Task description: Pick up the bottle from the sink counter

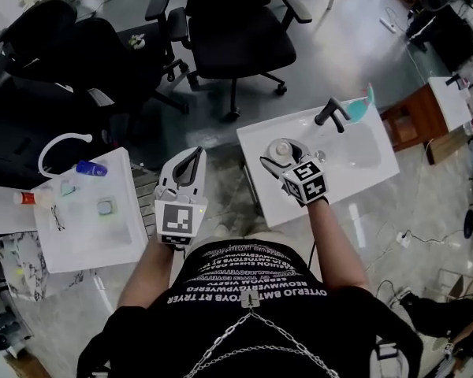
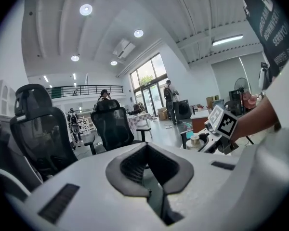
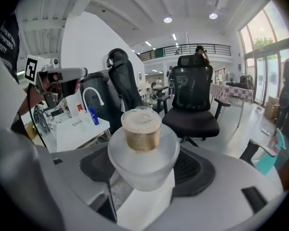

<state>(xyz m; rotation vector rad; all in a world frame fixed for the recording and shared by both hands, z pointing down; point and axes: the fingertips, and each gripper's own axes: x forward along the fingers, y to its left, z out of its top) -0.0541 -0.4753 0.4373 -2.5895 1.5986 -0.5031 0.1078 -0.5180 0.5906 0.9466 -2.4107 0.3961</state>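
Observation:
A frosted bottle [image 3: 142, 150] with a gold cap is held lifted, and my right gripper [image 3: 143, 170] is shut on it. In the head view the bottle [image 1: 281, 153] and right gripper [image 1: 286, 161] hang over the left end of a white sink counter [image 1: 363, 172] with a black faucet [image 1: 332, 113]. My left gripper [image 1: 191, 162] stays to the left, over the gap between two counters. Its jaws are shut with nothing between them, as the left gripper view [image 2: 149, 170] also shows. That view catches the bottle [image 2: 196, 140] at the right.
A second white sink counter [image 1: 83, 239] at the left carries a white faucet [image 1: 61, 144], a blue bottle [image 1: 91, 168] and small items. Black office chairs [image 1: 236, 30] stand beyond both counters. A teal object [image 1: 361, 104] lies by the black faucet.

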